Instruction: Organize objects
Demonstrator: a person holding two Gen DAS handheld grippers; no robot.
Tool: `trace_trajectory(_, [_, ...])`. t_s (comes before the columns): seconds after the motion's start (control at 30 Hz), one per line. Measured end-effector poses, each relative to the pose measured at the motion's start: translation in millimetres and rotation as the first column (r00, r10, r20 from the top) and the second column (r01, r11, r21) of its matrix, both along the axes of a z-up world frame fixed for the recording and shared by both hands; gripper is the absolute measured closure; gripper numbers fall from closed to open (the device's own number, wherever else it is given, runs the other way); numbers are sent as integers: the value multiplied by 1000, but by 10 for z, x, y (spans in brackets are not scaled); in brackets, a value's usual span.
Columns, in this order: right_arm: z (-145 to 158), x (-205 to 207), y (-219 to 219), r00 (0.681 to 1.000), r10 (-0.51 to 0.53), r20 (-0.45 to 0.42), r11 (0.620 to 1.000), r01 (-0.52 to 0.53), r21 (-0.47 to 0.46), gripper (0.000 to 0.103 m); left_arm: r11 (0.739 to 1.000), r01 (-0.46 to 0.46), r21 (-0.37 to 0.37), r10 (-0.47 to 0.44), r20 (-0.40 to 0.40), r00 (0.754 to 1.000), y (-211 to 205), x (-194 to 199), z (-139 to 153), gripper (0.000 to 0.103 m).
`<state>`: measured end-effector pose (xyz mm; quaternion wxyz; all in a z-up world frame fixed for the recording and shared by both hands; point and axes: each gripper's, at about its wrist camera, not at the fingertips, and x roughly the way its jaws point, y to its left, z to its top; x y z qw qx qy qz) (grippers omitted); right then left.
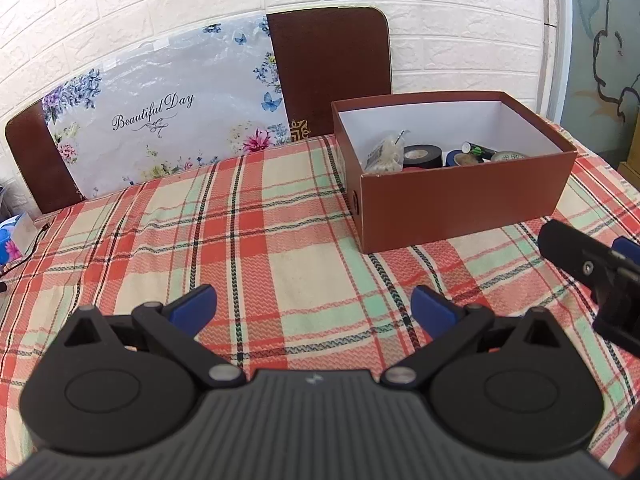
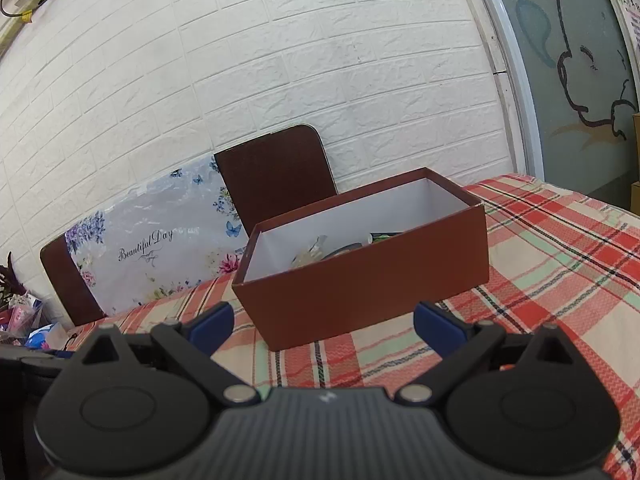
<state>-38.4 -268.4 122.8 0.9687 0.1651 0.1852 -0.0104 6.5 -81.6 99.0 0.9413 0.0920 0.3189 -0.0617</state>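
Box (image 1: 460,208) of brown card sits on the plaid tabletop (image 1: 240,240), holding tape rolls (image 1: 422,157) and a packet (image 1: 385,152). Left gripper (image 1: 314,308) and right gripper (image 2: 324,326) hover with fingers spread, empty. Nudging the light box could shove it rightward.

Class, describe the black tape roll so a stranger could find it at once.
On the red plaid tablecloth stands an open brown cardboard box with a white inside. Inside it, near the front wall, lies the black tape roll, between a clear bag of small pale pieces and a blue roll; it alone is black.
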Motion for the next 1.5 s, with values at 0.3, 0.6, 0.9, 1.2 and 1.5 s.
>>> trace_trajectory(0.3, [-13, 0, -5, 1000, -5, 0, 1000, 5, 0, 3, 1000, 6, -2, -6, -5, 1000, -42, -11, 0, 0])
trace_trajectory(0.6, [-21, -17, 27, 1000, -9, -6, 1000, 9, 2, 3, 1000, 7, -2, -7, -16, 1000, -64, -12, -26, 0])
trace_trajectory(0.9, [-38, -6, 42, 1000, -11, -13, 1000, 11, -3, 3, 1000, 7, -2, -7, -25, 1000, -73, -7, -40, 0])
trace_trajectory(1.2, [-36, 1, 41, 1000, -14, -15, 1000, 14, -4, 3, 1000, 7, 1, -7, -24, 1000, -108, -7, -40, 0])
trace_trajectory(1.5, [-75, -2, 17, 1000, -17, -21, 1000, 17, 4, 3, 1000, 6, -1, -6, -28, 1000, -126, -1, -59, 0])
